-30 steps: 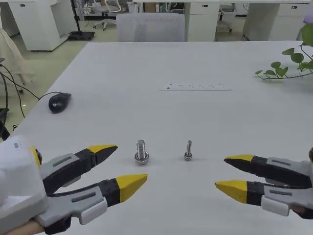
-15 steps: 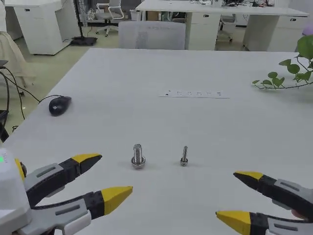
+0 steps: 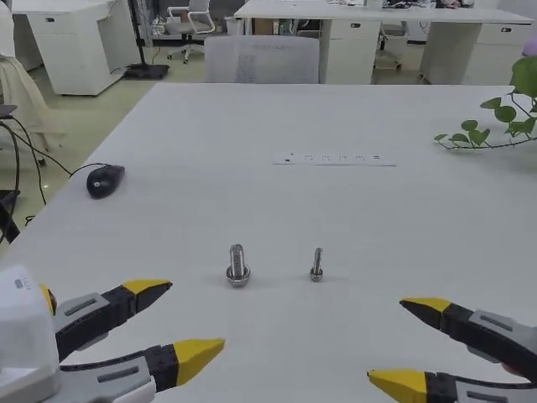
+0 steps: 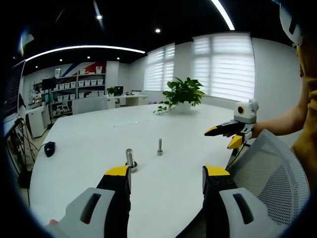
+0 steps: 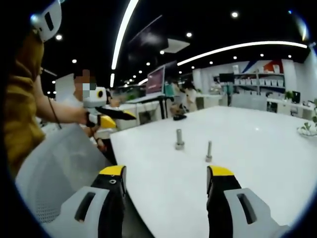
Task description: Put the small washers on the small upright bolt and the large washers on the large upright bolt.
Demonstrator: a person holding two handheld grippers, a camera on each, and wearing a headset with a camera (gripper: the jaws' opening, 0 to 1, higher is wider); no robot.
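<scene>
Wide white table [image 3: 193, 143], smooth and matte, in an open-plan office: curved ceiling light strips [image 4: 84, 48], shelving [image 4: 74, 84] along a far wall, blinds [image 4: 228, 64] over tall windows. Past the table's far edge, a grey mesh chair [image 3: 262, 59] and more white desks [image 3: 369, 12].

Well ahead of both tools, lying flat on the table, a white power strip [image 3: 333, 159]. Far ahead and to the left of the left tool [image 3: 172, 321], a black mouse [image 3: 105, 180], cable trailing off the table's side. Far ahead and to the right of the right tool [image 3: 409, 344], the trailing leaves of a plant [image 3: 495, 126].

Left tool low at the near edge, yellow-tipped jaws spread wide, gripping nothing. Right tool likewise parted, nothing between its jaws. Tips of both aimed forward and inward, toward the middle of the table.

Ahead of the two tools and between them, well apart from either: large bolt [image 3: 237, 266] and small bolt [image 3: 316, 264], side by side with a gap between. Large bolt on the left tool's side, small bolt on the right tool's side. Both upright, long axis vertical, threaded shank pointing at the ceiling, wider end down on the table. At the foot of each, a broader collar: washer or bolt head, cannot tell.

In the left gripper view, both bolts ahead, the large one over the left jaw, the small one between the jaws, right tool off to the right above a mesh chair back [image 4: 267, 173].
</scene>
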